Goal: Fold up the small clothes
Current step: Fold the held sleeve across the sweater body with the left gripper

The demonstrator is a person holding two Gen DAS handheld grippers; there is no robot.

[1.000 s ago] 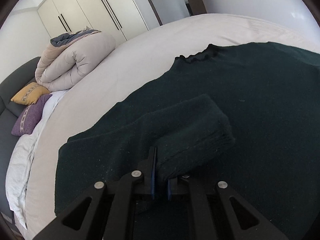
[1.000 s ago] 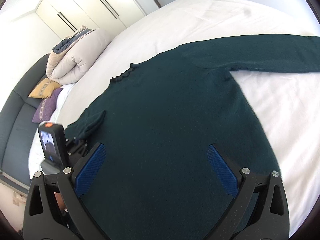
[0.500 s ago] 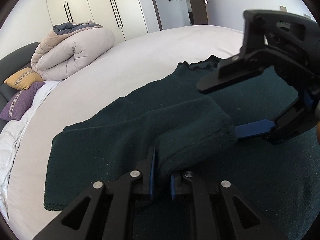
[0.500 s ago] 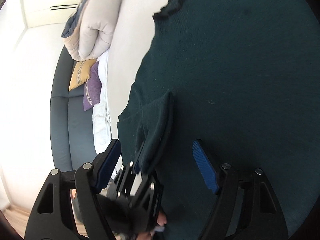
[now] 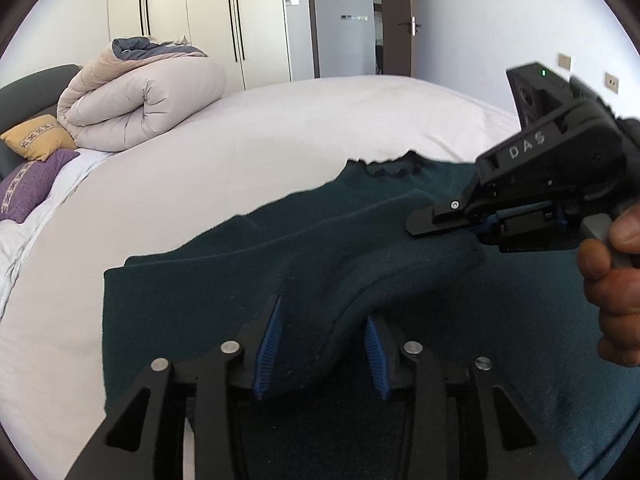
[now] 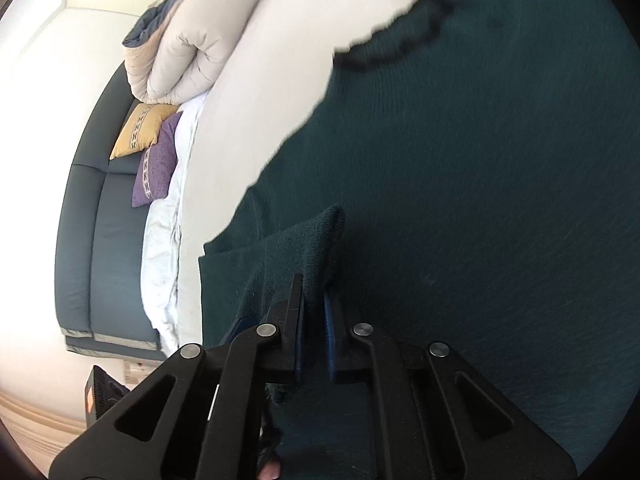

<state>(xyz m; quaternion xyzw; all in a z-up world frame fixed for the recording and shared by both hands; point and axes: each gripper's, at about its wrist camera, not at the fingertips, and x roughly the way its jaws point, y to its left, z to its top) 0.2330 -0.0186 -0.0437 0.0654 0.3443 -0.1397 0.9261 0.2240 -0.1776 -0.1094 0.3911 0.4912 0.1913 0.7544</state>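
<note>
The only writing you can read is "DAS" in pale letters on the black body of your right gripper (image 5: 444, 222); a small green light glows on the camera block above it. The dark green sweater (image 5: 480, 320) lies spread on the white bed (image 5: 280, 140), its frilled neckline toward the far side. Its folded-over sleeve (image 5: 360, 264) is lifted off the body of the garment. Your right gripper's jaws have just been closing and now pinch the sleeve's cuff end. Your left gripper (image 5: 322, 346) has just been opening: its jaws stand partly apart, with the sleeve lying loose between the blue pads (image 5: 267, 344). At the bed's head sit a rolled beige duvet (image 5: 140, 100), a yellow cushion (image 5: 38, 136) and a purple cushion (image 5: 28, 184) against a dark headboard. Behind stand white wardrobes (image 5: 200, 20) with long black handles and an open door (image 5: 396, 20).
</note>
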